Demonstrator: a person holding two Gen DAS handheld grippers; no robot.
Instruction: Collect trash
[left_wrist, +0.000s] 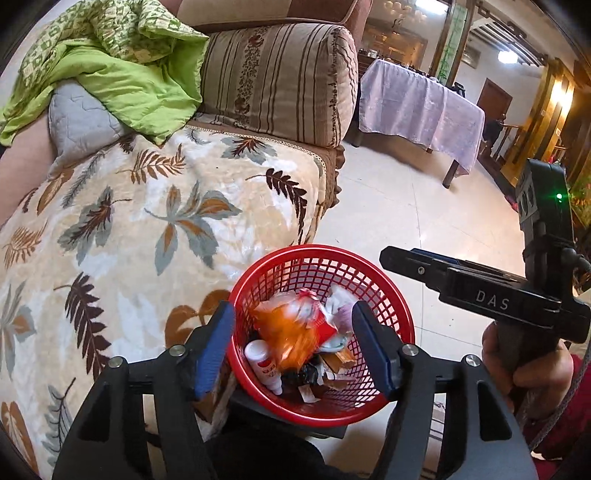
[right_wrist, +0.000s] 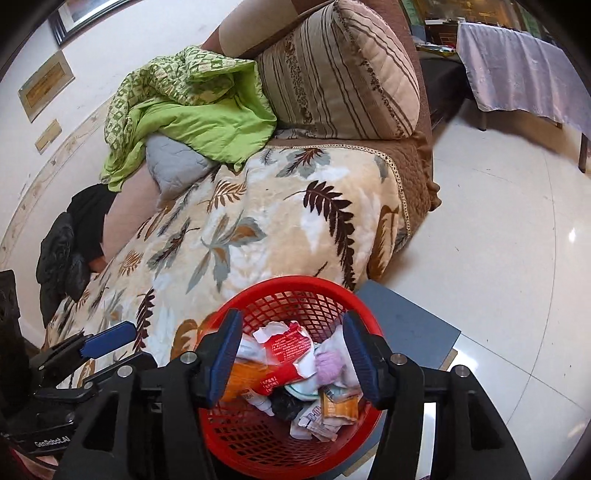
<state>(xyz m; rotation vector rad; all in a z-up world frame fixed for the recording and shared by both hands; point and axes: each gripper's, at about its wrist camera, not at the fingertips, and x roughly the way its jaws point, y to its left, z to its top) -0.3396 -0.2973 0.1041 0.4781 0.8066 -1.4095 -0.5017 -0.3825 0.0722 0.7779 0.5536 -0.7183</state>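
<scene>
A red mesh basket (left_wrist: 397, 306) stands on a small grey stool beside the sofa; it also shows in the right wrist view (right_wrist: 258, 443). It holds several pieces of trash: an orange and red snack wrapper (left_wrist: 291, 332), blurred in the left wrist view, a small white bottle (left_wrist: 260, 360), crumpled tissue and paper scraps. In the right wrist view the red wrapper (right_wrist: 284, 354) lies on top. My left gripper (left_wrist: 293, 343) is open and empty above the basket. My right gripper (right_wrist: 291, 358) is open and empty above it too; it also shows in the left wrist view (left_wrist: 406, 260).
The sofa seat carries a leaf-print blanket (left_wrist: 147, 229), a green quilt (left_wrist: 122, 70) and a striped cushion (left_wrist: 280, 77). The grey stool (right_wrist: 410, 325) stands on a pale tiled floor (right_wrist: 498, 229). A table with a lilac cloth (left_wrist: 421, 103) stands beyond.
</scene>
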